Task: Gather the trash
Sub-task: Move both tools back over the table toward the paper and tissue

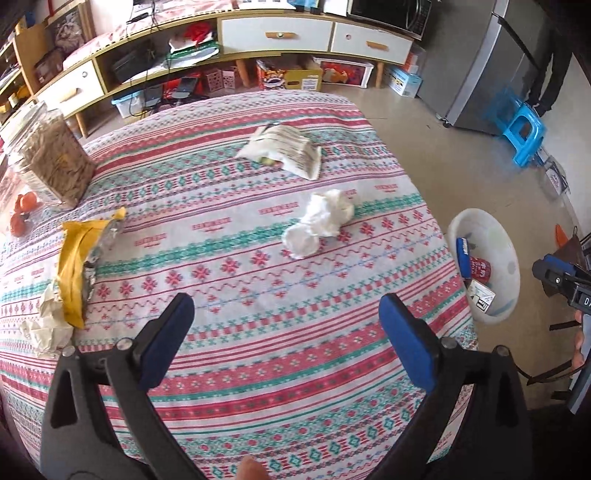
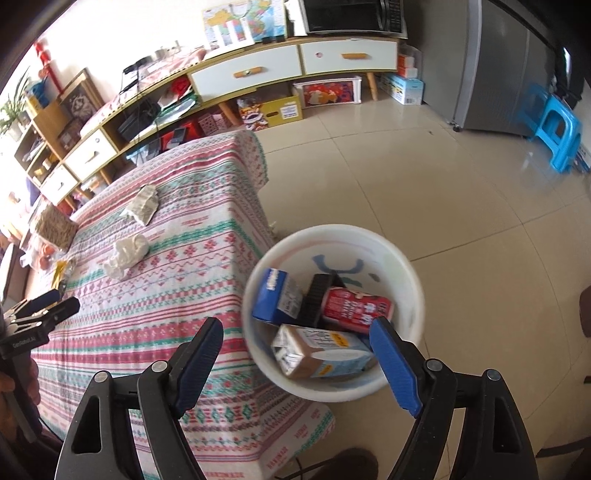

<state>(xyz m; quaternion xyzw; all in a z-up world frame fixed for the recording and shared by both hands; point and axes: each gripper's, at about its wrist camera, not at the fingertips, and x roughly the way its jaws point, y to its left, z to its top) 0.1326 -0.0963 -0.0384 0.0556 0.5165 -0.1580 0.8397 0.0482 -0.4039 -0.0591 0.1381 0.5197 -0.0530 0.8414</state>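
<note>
Left claw [image 1: 286, 317] hangs wide open over the near part of the counter [image 1: 258, 369], nothing betw. its blue pads. Right claw [image 2: 297, 349] is also wide open and empty, held above the white bin [image 2: 406, 266], which stands on the tiled floor [image 2: 424, 166] just beside the counter's right edge.

Edges/room: the cloth drapes over the counter's right side and far corner. Floor to the right of the bin is open tile as far as the grey fridge [image 2: 498, 66] and the blue plastic stool [image 2: 557, 129]. A low cabinet w/ white drawers [image 1: 277, 35] runs along the far wall, boxes stored under it.

Trash on the counter: crumpled white tissue [image 1: 319, 223] near the middle; a printed paper wrapper [image 1: 284, 149] further back, well apart from it; a yellow wrapper w/ foil lining [image 1: 79, 258] at the left, touching a crumpled cream paper [image 1: 46, 325]. A clear jar of tan strips [image 1: 48, 155] stands at the far left, orange fruit [image 1: 24, 206] beside it.

In the bin: a blue carton [image 2: 275, 299], a red can [image 2: 354, 306], a black object [image 2: 317, 295], and a brown-and-light-blue carton [image 2: 317, 350]; their print is too small to read.

Writing: the cloth repeats a red word, blurred. The left tool's body reads "GenRobot.AI" in the right wrist view.

Materials: woven cloth w/ pink, teal and white bands; smooth round plastic bin; glossy tile.
</note>
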